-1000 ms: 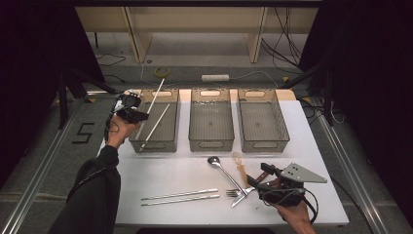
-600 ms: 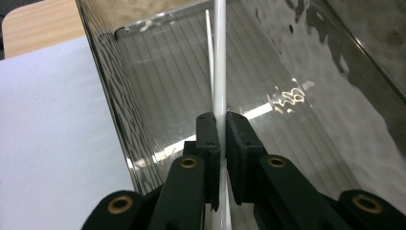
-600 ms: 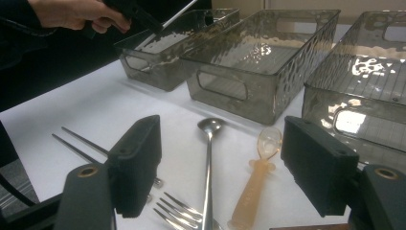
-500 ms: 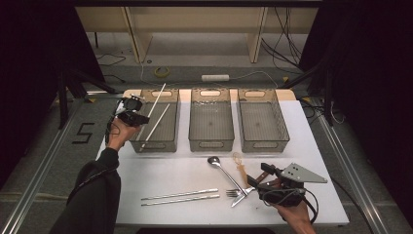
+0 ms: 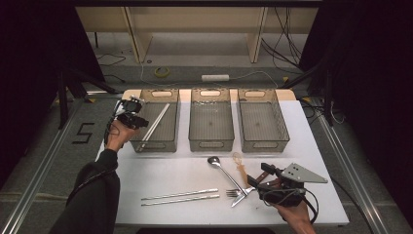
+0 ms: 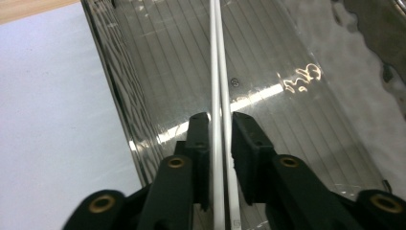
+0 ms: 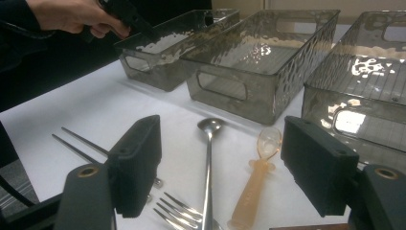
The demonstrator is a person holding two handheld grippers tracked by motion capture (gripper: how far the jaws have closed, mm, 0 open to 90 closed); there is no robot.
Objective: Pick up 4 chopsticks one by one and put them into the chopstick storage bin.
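Note:
A pair of pale chopsticks (image 5: 156, 121) lies lengthwise in the left smoky bin (image 5: 158, 145). My left gripper (image 5: 140, 123) hangs over that bin's left rim. In the left gripper view the chopsticks (image 6: 216, 57) run between its jaws (image 6: 220, 120). The jaws have just been opening and stand slightly apart, no longer clamping the sticks. My right gripper (image 5: 258, 175) rests at the table's front right, wide open with nothing in it. Ahead of it (image 7: 222, 163) lie a metal spoon (image 7: 209, 143), an orange plastic spoon (image 7: 261, 167) and a fork (image 7: 179, 208).
The middle bin (image 5: 211, 141) and the right bin (image 5: 263, 144) stand beside the left one at the back of the white table. A second pair of metal chopsticks (image 5: 180, 196) lies near the front edge, left of the fork (image 5: 236, 193).
The chopsticks' far ends, raised above the left bin before, have dropped down into it. The left jaws have parted a little. Both hands stayed put.

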